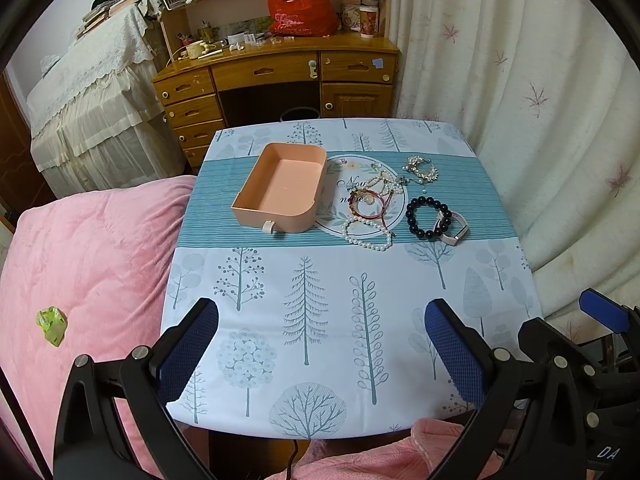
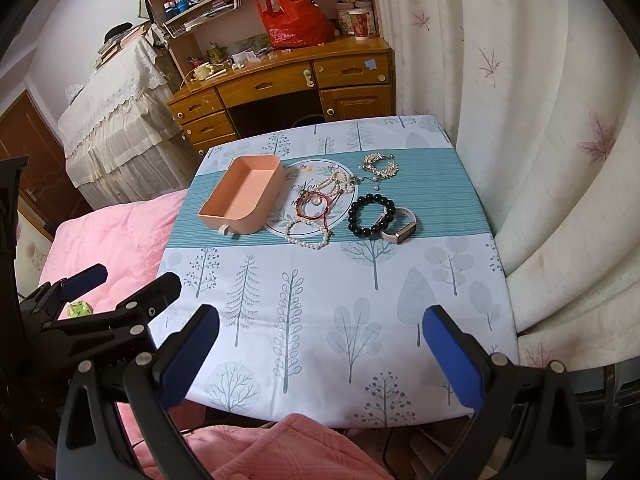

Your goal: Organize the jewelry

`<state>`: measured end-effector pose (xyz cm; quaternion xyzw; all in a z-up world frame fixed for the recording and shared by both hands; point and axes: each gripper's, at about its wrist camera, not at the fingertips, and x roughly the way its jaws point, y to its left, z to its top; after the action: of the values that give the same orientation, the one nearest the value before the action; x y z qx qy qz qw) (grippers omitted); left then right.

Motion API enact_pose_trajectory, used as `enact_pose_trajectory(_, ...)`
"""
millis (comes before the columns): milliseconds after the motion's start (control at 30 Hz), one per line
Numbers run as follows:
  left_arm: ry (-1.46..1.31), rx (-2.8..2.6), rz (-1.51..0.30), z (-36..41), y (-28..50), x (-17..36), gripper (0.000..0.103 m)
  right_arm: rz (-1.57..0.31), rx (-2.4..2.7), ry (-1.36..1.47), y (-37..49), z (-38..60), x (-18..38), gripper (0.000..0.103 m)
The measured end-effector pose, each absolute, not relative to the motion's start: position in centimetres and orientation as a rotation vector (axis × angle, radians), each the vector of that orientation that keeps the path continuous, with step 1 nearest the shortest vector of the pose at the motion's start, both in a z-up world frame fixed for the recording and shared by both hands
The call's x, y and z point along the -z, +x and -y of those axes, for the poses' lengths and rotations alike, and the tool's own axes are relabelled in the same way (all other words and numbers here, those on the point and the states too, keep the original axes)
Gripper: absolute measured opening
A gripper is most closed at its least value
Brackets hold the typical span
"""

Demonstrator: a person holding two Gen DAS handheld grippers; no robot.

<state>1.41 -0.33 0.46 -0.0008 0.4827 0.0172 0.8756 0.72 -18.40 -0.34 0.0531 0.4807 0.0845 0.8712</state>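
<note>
Pearl-bead bracelet (image 2: 306, 234) overlaps red cord bangle (image 2: 316, 204); snagging likely beside pink plastic tray (image 2: 244, 196); left gripper (image 1: 322, 348) and right gripper (image 2: 320, 354) gape wide, empty

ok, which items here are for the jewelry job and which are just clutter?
Job:
- pink tray
- pearl bracelet
- red cord bracelet
- black bead bracelet
- white wristband
- gold-and-pearl bracelet

Clutter:
- red plastic bag
- paper cup
- green wrapper
</note>
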Motion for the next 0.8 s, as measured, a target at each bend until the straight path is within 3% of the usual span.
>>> enact_pose_trajectory(800, 0.018, -0.051, -1.001, -0.37, 1.59, -0.07, 0.102, -1.003, -0.176, 0.108, 0.97, 17.93, 0.31, 0.102)
